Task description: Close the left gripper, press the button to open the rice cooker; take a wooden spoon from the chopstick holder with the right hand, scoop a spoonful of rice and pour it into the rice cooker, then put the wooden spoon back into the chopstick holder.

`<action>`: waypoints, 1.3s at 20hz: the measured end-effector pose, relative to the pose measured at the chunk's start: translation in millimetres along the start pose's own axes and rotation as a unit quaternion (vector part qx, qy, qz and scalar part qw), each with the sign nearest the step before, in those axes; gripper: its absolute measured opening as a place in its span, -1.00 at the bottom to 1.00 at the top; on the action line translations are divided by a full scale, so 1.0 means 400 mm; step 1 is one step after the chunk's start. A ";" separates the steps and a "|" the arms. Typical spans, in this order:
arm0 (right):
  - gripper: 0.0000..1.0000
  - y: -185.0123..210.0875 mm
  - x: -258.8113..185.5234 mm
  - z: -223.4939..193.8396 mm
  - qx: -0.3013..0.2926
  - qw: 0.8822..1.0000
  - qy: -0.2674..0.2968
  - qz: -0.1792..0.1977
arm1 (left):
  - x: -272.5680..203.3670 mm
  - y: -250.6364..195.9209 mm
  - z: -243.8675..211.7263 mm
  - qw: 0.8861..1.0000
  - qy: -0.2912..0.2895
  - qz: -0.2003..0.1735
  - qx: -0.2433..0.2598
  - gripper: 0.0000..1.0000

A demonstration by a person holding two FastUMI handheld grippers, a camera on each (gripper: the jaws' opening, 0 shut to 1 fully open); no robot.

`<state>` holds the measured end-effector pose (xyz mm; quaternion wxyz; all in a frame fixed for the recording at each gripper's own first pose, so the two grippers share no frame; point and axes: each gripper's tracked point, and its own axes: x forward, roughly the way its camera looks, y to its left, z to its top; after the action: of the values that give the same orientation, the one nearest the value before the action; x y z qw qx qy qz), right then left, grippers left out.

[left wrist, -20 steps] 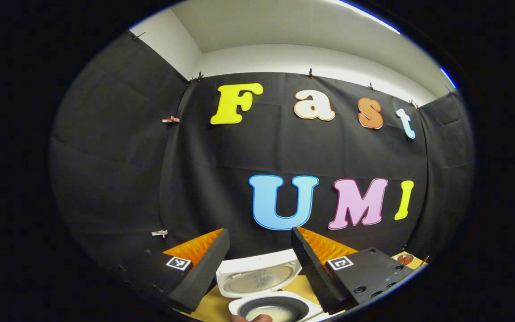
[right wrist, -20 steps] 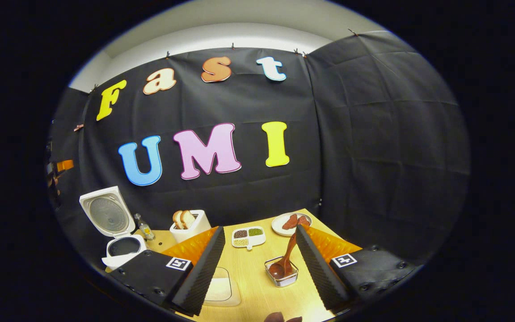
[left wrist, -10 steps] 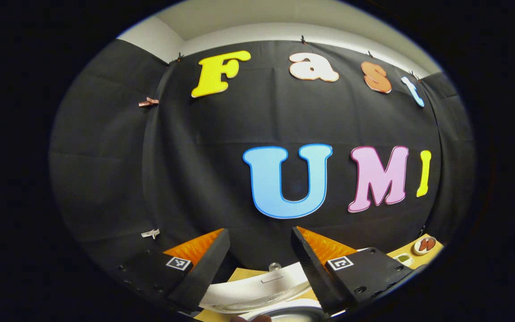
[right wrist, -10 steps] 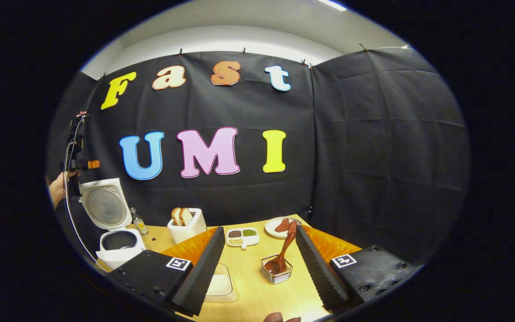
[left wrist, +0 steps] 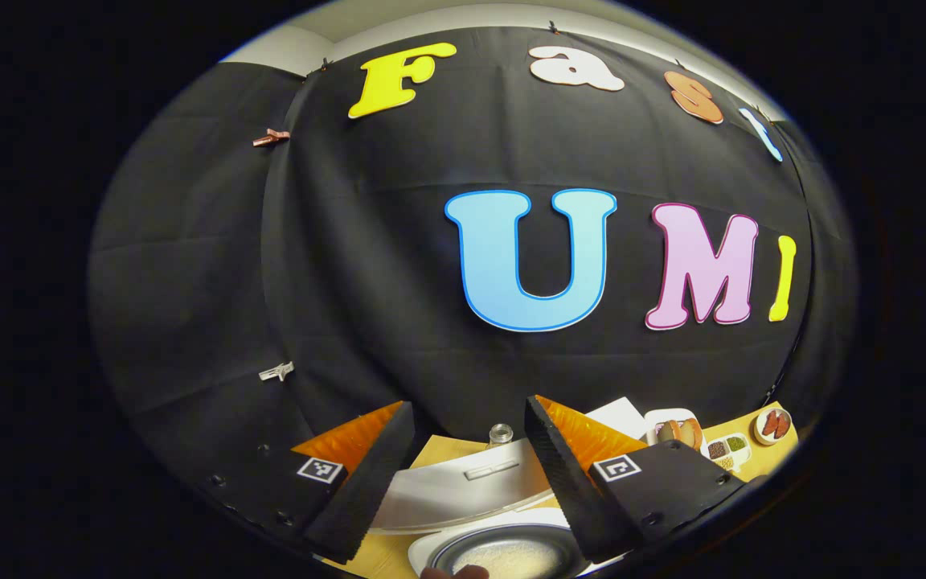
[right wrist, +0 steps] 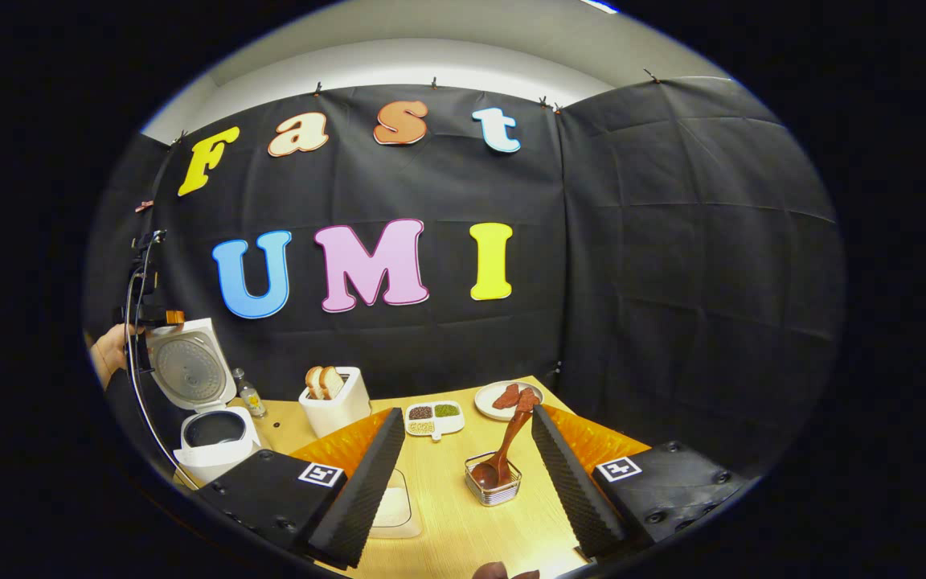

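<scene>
The white rice cooker (right wrist: 210,430) stands open at the table's far left, its lid (right wrist: 188,370) raised. A hand holds my left gripper (right wrist: 141,318) at the lid's top edge. In the left gripper view, my left gripper (left wrist: 469,404) is open above the lid (left wrist: 471,482), and the inner pot (left wrist: 503,556) below holds whitish rice. My right gripper (right wrist: 467,412) is open above the table and holds nothing. Ahead of it the wooden spoon (right wrist: 507,446) leans in the wire chopstick holder (right wrist: 493,489). A clear rice container (right wrist: 392,511) lies partly behind its left finger.
On the wooden table (right wrist: 463,531) stand a white toaster with bread (right wrist: 334,398), a divided dish of grains (right wrist: 433,416), a plate of reddish food (right wrist: 507,398) and a small bottle (right wrist: 247,394) beside the cooker. A cable hangs from the left gripper.
The left gripper has moved up and forward over the raised lid, so the lid's outer top now shows instead of its inside. The right gripper has barely moved.
</scene>
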<state>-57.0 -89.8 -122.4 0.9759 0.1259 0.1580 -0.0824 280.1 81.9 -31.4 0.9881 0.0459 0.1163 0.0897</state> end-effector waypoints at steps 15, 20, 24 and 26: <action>0.96 -0.103 0.055 0.026 0.011 0.998 0.010 0.067 | -0.287 -0.148 -0.235 0.997 0.041 0.019 0.058 0.99; 0.96 -0.109 0.062 0.019 0.016 0.997 0.014 0.078 | -0.332 -0.189 -0.347 0.995 0.101 0.008 0.016 1.00; 0.96 -0.094 0.068 0.015 0.011 0.996 0.016 0.087 | -0.351 -0.217 -0.418 0.991 0.128 0.000 -0.023 1.00; 0.96 -0.089 0.069 0.014 0.015 0.996 0.017 0.089 | -0.358 -0.224 -0.443 0.989 0.142 0.001 -0.047 1.00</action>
<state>-36.6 -128.5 -134.3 0.9745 0.1558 0.1615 0.0042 116.0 -20.3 -181.2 0.9626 -0.0141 0.2510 0.1013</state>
